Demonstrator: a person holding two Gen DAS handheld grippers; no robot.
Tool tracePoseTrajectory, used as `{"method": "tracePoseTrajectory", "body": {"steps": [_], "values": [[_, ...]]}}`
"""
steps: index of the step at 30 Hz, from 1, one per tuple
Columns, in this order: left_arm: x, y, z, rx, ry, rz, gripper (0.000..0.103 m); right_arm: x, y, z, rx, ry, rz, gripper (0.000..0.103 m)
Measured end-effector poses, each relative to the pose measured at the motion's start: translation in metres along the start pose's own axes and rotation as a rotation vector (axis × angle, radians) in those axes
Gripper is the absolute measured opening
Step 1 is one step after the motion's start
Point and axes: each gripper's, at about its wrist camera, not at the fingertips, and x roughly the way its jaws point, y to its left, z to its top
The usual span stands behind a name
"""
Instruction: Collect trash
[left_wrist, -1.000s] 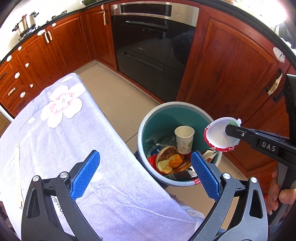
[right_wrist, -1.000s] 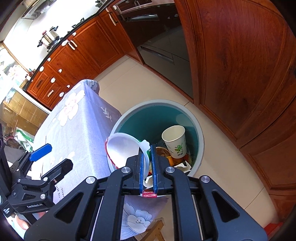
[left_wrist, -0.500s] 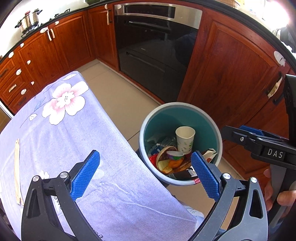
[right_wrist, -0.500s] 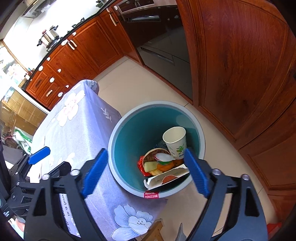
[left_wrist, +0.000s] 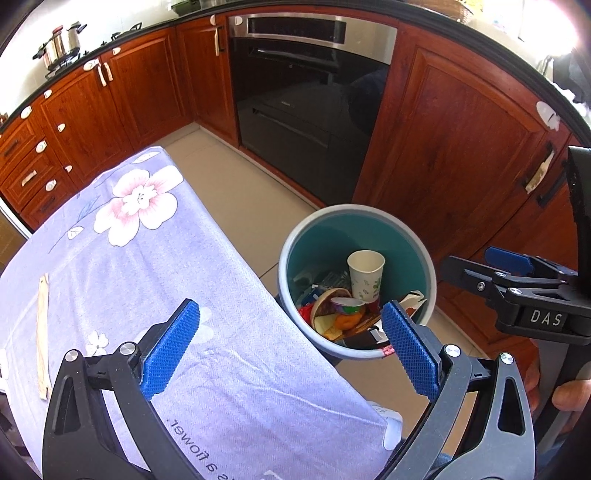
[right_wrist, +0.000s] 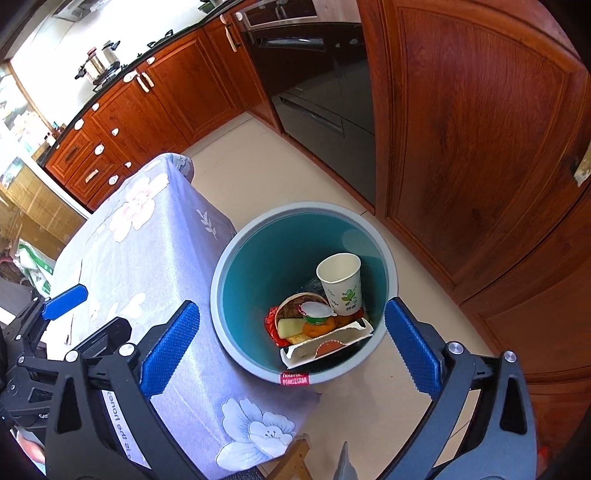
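Trash (right_wrist: 317, 321) is lying inside teal bin (right_wrist: 236, 258) standing on tiled floor (right_wrist: 258, 162) beside cloth-covered table (left_wrist: 155, 266), facing wooden cabinets (left_wrist: 461, 155). Left gripper (left_wrist: 288, 343) and right gripper (right_wrist: 291, 343) are both gaping wide, holding nothing.

Bright daylight, sharp focus; glare blows out upper-left corners; strong fisheye curvature, black vignette at edges.

Floral tablecloth (left_wrist: 155, 280) over table; black oven (left_wrist: 306, 103); red-brown cabinets (right_wrist: 472, 140); pots (right_wrist: 98, 62) on stove.
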Motion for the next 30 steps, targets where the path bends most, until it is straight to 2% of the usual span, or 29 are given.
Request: {"method": "tracePoseTrajectory", "body": {"steps": [10,19,30], "values": [[-0.036,-0.002,-0.016,-0.005,-0.045,0.022,0.099,-0.028,0.014,-0.022,-0.09,0.016,-0.067,0.096],[-0.062,0.003,-0.039,-0.05,-0.069,0.02,0.099,-0.062,0.034,-0.057,-0.234,-0.056,-0.13,0.096],[-0.079,0.012,-0.06,-0.102,-0.077,0.035,0.099,-0.087,0.053,-0.087,-0.328,-0.106,-0.159,0.096]]}}
